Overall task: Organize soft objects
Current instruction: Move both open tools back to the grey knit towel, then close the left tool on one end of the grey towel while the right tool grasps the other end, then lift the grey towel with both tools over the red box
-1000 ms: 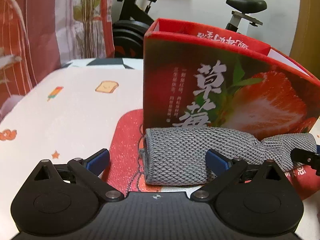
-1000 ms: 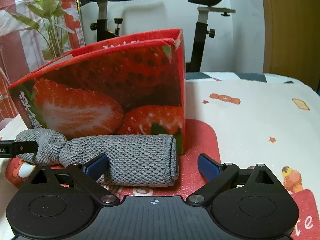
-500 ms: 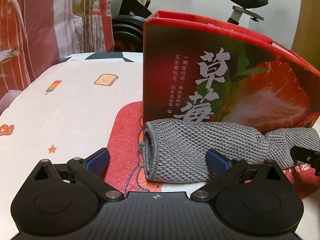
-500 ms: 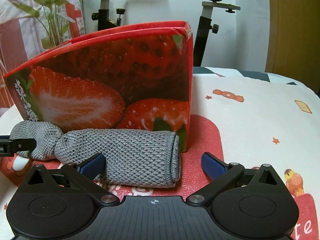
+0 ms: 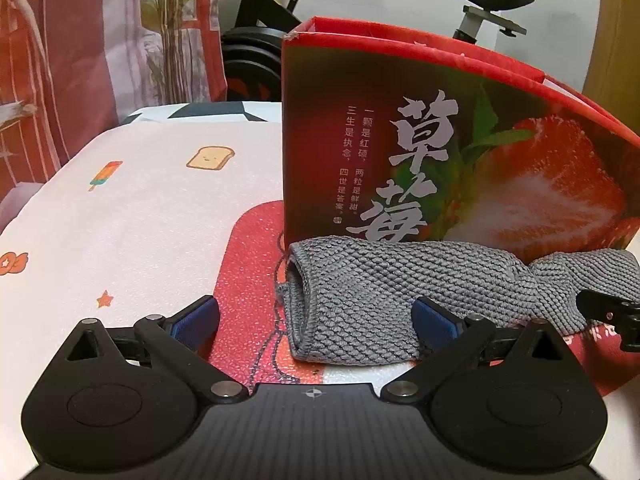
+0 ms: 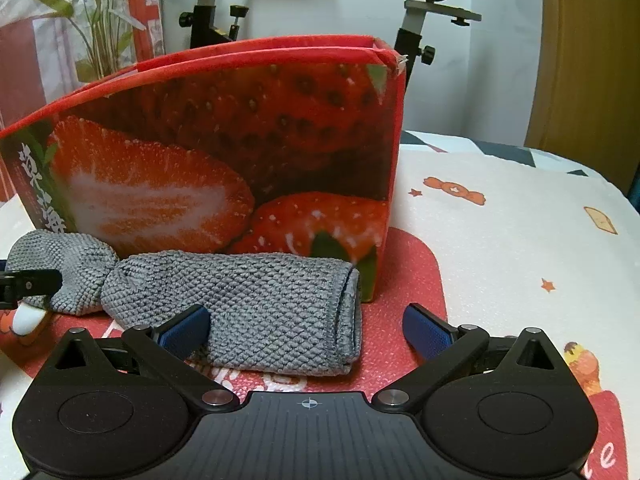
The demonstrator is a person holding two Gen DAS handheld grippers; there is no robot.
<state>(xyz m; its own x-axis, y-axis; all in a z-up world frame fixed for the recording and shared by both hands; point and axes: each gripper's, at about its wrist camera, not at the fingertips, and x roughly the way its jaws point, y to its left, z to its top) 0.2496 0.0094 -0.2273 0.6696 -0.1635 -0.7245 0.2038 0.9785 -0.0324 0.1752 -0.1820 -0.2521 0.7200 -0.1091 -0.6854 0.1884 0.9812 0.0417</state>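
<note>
While the grey knitted cloth (image 5: 404,300) lies folded on the red mat (image 5: 248,280) against the front of the strawberry box (image 5: 420,152), the left wrist view shows the left gripper (image 5: 316,320) spread wide, with nothing gripped. Its left pad sits over bare mat and its right pad over the cloth's middle, so the folded end nearest the box's corner falls between them. By my reading, this is the approach before a grasp: the cloth is not yet lifted and the box's open top awaits it. The gripper tilts downward toward the mat, low and close. At the right edge, the tip of the right gripper (image 5: 608,312) shows beside the cloth's narrow twisted end.

From the right wrist view, the right gripper (image 6: 306,330) is likewise released, its jaws having just been opening to their widest; the cloth's (image 6: 256,308) other folded end lies between the pads, untouched as far as I can tell. It too angles down at the mat (image 6: 404,280) in front of the box (image 6: 224,152). Next, I judge, each gripper should sink a little and pinch its own end, taking all layers so the fold holds, then lift clear of the box's rim.
</note>
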